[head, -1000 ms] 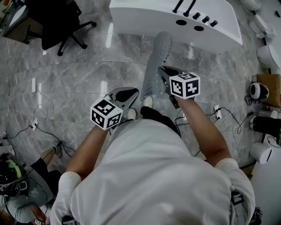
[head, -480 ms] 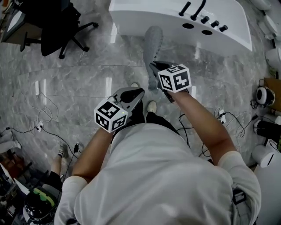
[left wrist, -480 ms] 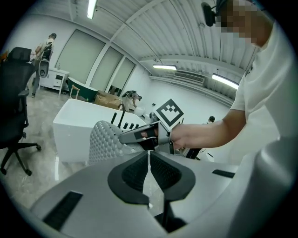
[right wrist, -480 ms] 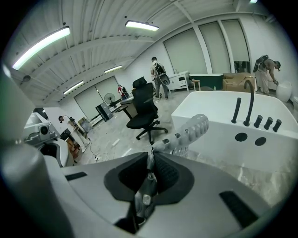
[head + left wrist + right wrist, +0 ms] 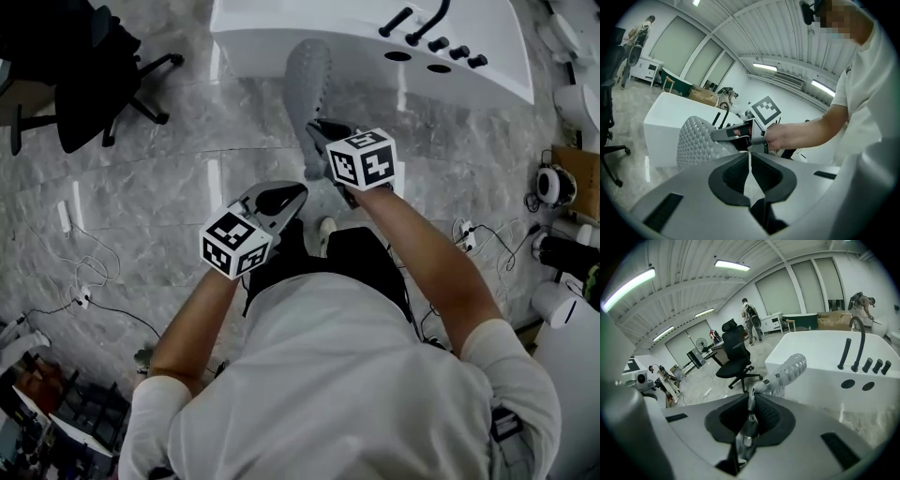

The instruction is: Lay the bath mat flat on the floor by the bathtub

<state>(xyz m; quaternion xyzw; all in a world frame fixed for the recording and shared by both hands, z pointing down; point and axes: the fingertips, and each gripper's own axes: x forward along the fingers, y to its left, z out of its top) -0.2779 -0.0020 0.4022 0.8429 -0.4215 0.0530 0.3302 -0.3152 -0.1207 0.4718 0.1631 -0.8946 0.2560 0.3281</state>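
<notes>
The bath mat is grey, bumpy and folded narrow. It hangs in the air just in front of the white bathtub. My right gripper is shut on the mat, which juts out past the jaws toward the tub in the right gripper view. My left gripper sits lower and nearer to me, close to the mat's lower end. Its jaws are closed on a thin pale strip that looks like the mat's edge. The left gripper view shows the mat and the right gripper ahead.
A black office chair stands at the far left. Cables and a power strip lie on the marble floor to the left; more cables and small appliances are on the right. Black taps sit on the tub rim. My shoe is below the grippers.
Both grippers and the mat have moved closer to the bathtub and slightly left. The mat stays gripped throughout. The view has shifted as the person stepped forward.
</notes>
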